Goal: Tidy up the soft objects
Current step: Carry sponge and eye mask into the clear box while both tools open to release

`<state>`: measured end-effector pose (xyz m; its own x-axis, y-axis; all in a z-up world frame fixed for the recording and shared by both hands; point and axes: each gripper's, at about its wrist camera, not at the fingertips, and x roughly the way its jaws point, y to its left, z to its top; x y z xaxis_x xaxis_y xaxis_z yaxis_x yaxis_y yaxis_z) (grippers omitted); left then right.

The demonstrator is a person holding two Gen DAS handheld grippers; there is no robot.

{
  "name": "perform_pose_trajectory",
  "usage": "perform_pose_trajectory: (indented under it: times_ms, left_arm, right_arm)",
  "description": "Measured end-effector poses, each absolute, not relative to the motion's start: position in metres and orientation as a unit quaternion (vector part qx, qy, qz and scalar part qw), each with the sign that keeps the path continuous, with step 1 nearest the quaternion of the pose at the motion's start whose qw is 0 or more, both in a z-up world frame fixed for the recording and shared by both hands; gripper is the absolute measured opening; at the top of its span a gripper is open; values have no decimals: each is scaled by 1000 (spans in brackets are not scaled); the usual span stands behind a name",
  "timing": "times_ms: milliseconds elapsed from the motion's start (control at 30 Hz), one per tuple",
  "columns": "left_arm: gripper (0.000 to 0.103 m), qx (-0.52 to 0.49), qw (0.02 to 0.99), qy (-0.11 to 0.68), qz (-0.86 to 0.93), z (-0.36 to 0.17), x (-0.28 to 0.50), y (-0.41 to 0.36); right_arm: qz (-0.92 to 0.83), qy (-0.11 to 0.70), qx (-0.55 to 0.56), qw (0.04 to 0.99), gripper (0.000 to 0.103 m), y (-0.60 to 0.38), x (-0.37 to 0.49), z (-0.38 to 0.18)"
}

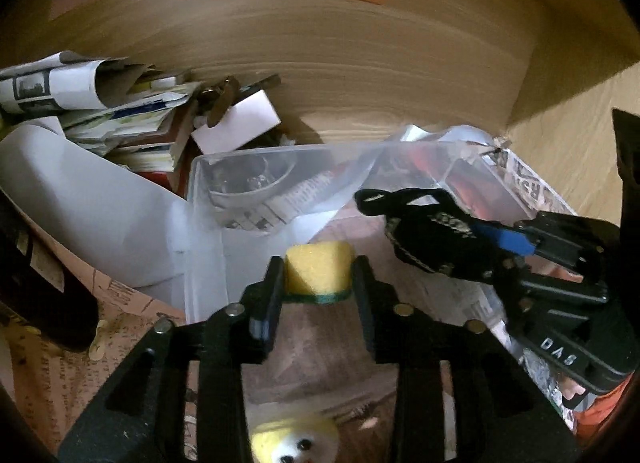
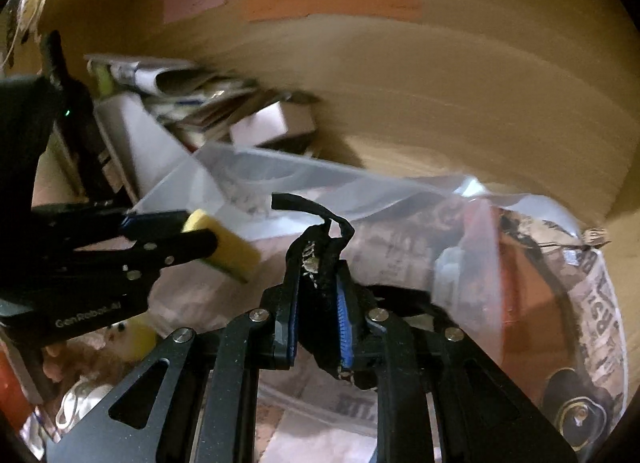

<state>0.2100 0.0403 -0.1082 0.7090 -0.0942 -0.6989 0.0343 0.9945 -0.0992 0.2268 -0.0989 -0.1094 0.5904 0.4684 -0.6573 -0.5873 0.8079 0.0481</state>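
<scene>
Transport is the step in hand: both grippers carry a soft thing above the clear plastic box [image 1: 208, 223], which seems to hold only newspaper lining. Left gripper [image 1: 318, 275] jaws pinch a yellow sponge [image 1: 318, 267]; right gripper [image 2: 318, 303] jaws pinch a black pouch [image 2: 320, 263]. Next, I think, lower and release inside.

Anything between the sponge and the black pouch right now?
No; in the right wrist view only the clear bin shows behind the gap between sponge and pouch.
</scene>
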Motion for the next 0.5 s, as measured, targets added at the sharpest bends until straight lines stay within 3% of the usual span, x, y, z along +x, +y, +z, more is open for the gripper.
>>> perform_pose_trajectory:
  times_ms: [67, 167, 300, 500]
  left_arm:
    - [55, -40, 924, 379, -32, -108, 208, 39]
    - [55, -40, 924, 378, -31, -106, 206, 39]
    - [58, -45, 930, 364, -29, -94, 194, 43]
    - [76, -42, 947, 318, -18, -65, 163, 48]
  right_arm:
    - [302, 343, -95, 884, 18, -97, 224, -110]
    - [301, 344, -103, 883, 24, -96, 220, -108]
    - [291, 327, -97, 894, 47, -102, 217, -98]
    - [280, 276, -75, 916, 72, -123, 198, -65]
